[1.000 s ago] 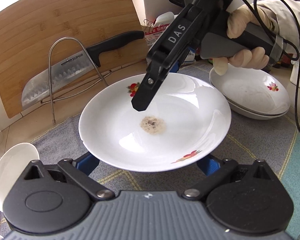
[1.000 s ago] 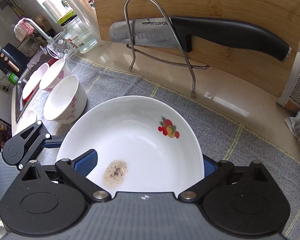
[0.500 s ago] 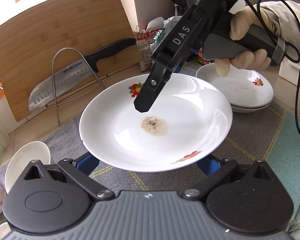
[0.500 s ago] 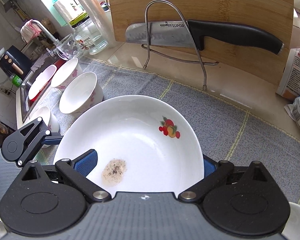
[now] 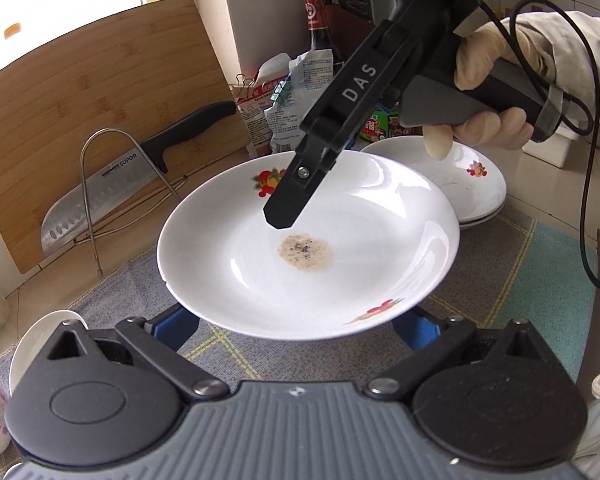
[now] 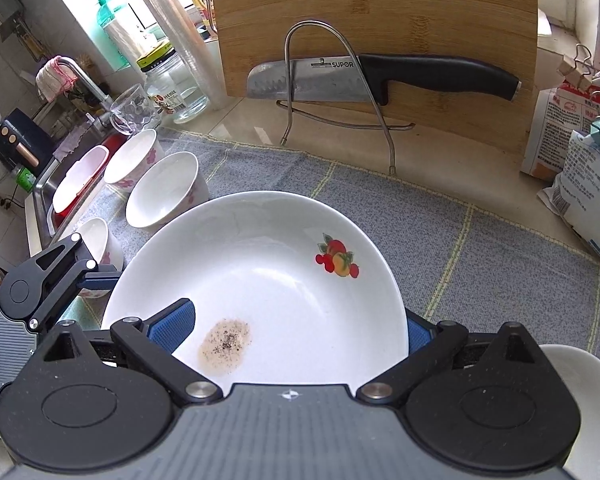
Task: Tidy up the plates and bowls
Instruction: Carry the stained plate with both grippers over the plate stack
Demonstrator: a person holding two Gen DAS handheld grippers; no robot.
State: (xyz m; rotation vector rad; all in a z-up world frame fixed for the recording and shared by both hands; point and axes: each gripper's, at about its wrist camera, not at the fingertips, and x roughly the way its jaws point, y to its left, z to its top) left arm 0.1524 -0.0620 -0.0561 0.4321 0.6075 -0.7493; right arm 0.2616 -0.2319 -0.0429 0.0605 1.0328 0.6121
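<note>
A white plate (image 5: 236, 264) with fruit prints and a brown stain sits raised over the grey cloth (image 5: 512, 264). My left gripper (image 5: 296, 328) is open, both blue pads reaching under the plate's near rim. In the right wrist view the same plate (image 6: 280, 256) lies tilted across my right gripper (image 6: 294, 330), whose jaws stand wide. Its left pad (image 6: 172, 324) is on the plate's inside and its right pad (image 6: 417, 336) is under the rim. From the left wrist view, the right gripper's finger (image 5: 288, 204) hangs over the plate's middle, held by a gloved hand (image 5: 484, 68). Stacked plates (image 5: 476, 188) sit just behind.
Several white bowls (image 6: 164, 192) stand at the cloth's left by the sink (image 6: 40, 196). A knife (image 6: 420, 76) rests in a wire rack against a bamboo cutting board (image 6: 380, 4). Bags (image 6: 580, 176) and bottles (image 5: 320, 36) line the back. A cable (image 5: 588, 208) hangs at the right.
Both grippers and the plate have kept their places relative to each other. The cutting board and knife look farther off, and the plate's far rim now overlaps the stacked plates.
</note>
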